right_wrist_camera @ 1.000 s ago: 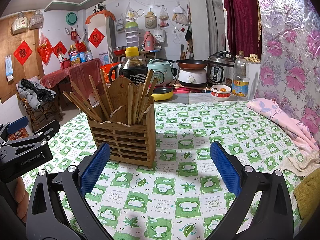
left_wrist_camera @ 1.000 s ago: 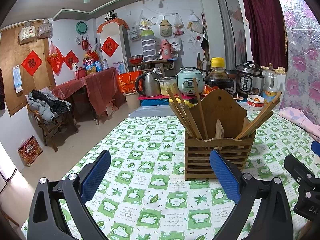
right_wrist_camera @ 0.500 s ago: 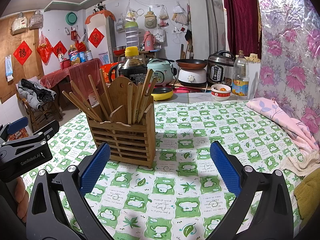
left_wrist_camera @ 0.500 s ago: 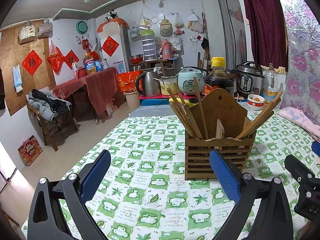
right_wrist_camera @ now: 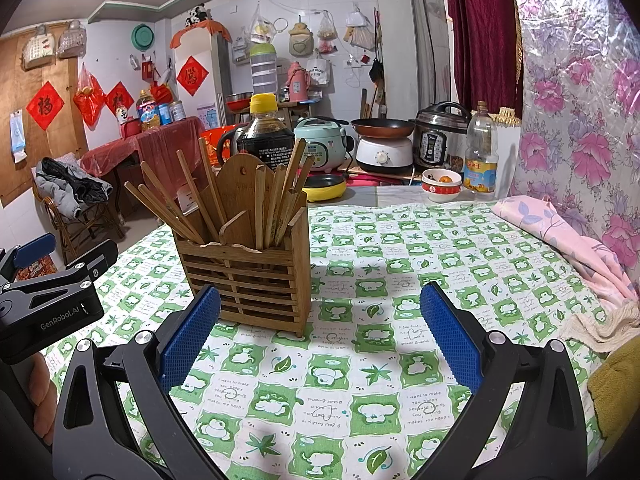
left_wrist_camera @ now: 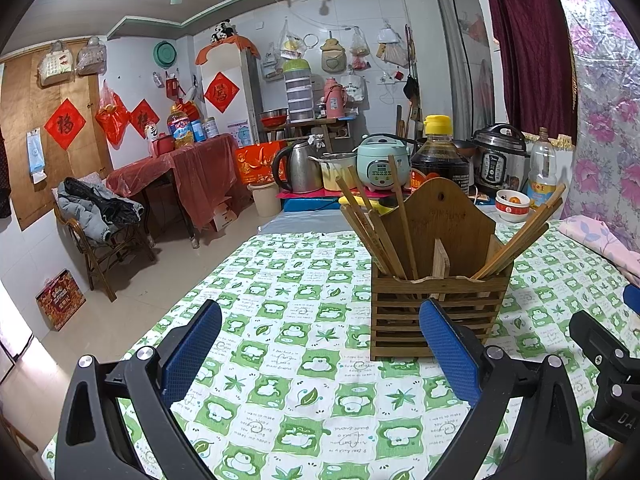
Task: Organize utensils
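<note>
A slatted wooden utensil holder (left_wrist_camera: 438, 308) stands upright on the table with the green-and-white cloth (left_wrist_camera: 304, 280). Several wooden chopsticks (left_wrist_camera: 370, 230) lean in its left compartment and several more (left_wrist_camera: 520, 236) in its right one. My left gripper (left_wrist_camera: 320, 344) is open and empty, low over the cloth, just in front and left of the holder. In the right wrist view the holder (right_wrist_camera: 256, 276) stands front left. My right gripper (right_wrist_camera: 320, 332) is open and empty, in front and right of it. The left gripper's body (right_wrist_camera: 52, 300) shows at the far left of that view.
A dark sauce bottle (right_wrist_camera: 266, 136), rice cooker (right_wrist_camera: 320, 144), pan on a hotplate (right_wrist_camera: 382, 126), pressure cooker (right_wrist_camera: 438, 136), red-and-white bowl (right_wrist_camera: 440, 186) and oil bottle (right_wrist_camera: 480, 156) stand beyond the table's far edge. A pink cloth (right_wrist_camera: 560, 232) and towel (right_wrist_camera: 600, 320) lie at right.
</note>
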{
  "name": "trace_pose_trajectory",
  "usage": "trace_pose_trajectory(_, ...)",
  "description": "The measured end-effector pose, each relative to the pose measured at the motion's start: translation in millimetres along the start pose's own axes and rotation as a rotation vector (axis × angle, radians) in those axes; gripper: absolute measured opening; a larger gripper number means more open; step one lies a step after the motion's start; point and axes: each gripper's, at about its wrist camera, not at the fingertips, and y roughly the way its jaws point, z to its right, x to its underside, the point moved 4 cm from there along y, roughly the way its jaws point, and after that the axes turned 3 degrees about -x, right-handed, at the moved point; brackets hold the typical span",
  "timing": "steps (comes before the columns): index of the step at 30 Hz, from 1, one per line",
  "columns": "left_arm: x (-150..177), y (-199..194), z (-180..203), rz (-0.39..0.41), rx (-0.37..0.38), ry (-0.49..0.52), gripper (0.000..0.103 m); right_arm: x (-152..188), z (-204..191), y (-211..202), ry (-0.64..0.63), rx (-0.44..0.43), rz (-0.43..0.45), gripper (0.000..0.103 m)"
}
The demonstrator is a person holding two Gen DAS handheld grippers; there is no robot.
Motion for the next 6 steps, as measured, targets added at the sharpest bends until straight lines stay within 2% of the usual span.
trace_pose_trajectory(6, 3.3, 4.5, -5.9, -0.025, 0.005, -0.028, 0.097, 0.0, -0.1, 0.0, 0.0, 0.0, 0.0, 0.097)
